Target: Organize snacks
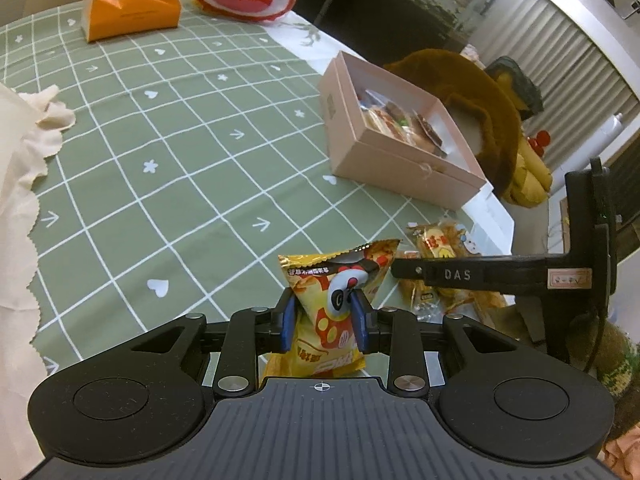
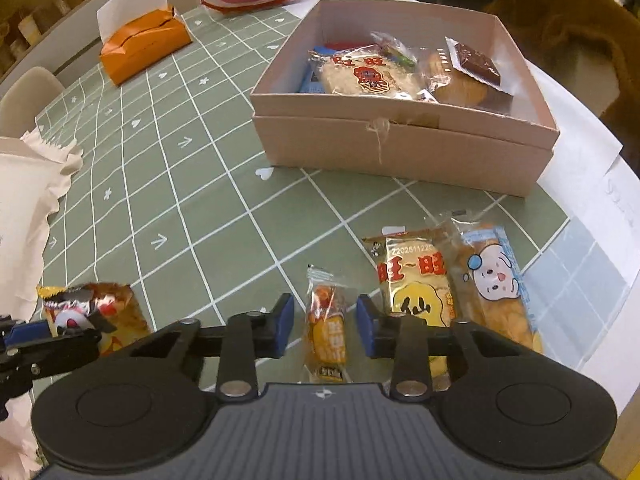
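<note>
A yellow chip bag [image 1: 340, 304] was pinched in the left gripper [image 1: 325, 318] above the green tablecloth [image 1: 160, 160]. A small orange snack [image 2: 326, 332] lay untouched between the spread right gripper [image 2: 325, 326] pads, near the pink box [image 2: 400, 148].

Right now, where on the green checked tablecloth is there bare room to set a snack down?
Free: the wide stretch of green checked tablecloth between the orange tissue pack, the pink cardboard box and the cream cloth. Crowded: the near edge, around the small orange snack packet and two rice cracker packets.
</note>
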### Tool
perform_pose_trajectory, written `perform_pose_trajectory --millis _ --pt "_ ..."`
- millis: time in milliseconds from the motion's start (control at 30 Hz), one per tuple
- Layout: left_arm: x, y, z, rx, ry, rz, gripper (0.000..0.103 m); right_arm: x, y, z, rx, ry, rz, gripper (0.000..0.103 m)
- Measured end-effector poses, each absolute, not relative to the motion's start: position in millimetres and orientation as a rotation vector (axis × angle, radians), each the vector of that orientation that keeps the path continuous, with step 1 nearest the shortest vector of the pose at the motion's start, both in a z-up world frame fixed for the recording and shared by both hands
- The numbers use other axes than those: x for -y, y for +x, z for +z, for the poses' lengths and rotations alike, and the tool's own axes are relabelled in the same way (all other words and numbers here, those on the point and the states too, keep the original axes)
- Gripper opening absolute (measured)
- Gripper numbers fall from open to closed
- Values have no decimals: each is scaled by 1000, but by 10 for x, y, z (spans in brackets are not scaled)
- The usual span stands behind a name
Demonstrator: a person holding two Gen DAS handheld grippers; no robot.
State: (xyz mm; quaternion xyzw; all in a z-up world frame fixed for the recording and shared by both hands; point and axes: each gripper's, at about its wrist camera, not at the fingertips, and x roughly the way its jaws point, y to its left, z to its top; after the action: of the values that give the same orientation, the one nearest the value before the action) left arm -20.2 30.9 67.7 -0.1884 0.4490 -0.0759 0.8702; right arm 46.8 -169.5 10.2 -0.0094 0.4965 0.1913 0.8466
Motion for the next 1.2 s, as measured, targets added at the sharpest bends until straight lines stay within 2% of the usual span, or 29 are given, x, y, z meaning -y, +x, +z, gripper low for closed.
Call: perform_pose_trajectory --millis 33,667,767,1000,1100,1200 --pt "-304 -198 674 -940 -394 -162 33 1699 447 106 -1053 -23 409 20" --pt "24 -131 795 -946 -376 -275 33 2288 -116 711 -926 67 426 20" --pt "66 15 1079 -888 -391 -329 32 2446 -69 984 -864 91 413 20" --pt "107 791 2299 -613 -308 -403 32 2753 372 2140 -576 75 367 20" --pt "198 1192 2444 -595 -291 -399 33 2800 617 2366 -507 54 330 20" --pt "285 1581 2277 -643 -345 -419 33 2836 846 2363 -507 70 327 20"
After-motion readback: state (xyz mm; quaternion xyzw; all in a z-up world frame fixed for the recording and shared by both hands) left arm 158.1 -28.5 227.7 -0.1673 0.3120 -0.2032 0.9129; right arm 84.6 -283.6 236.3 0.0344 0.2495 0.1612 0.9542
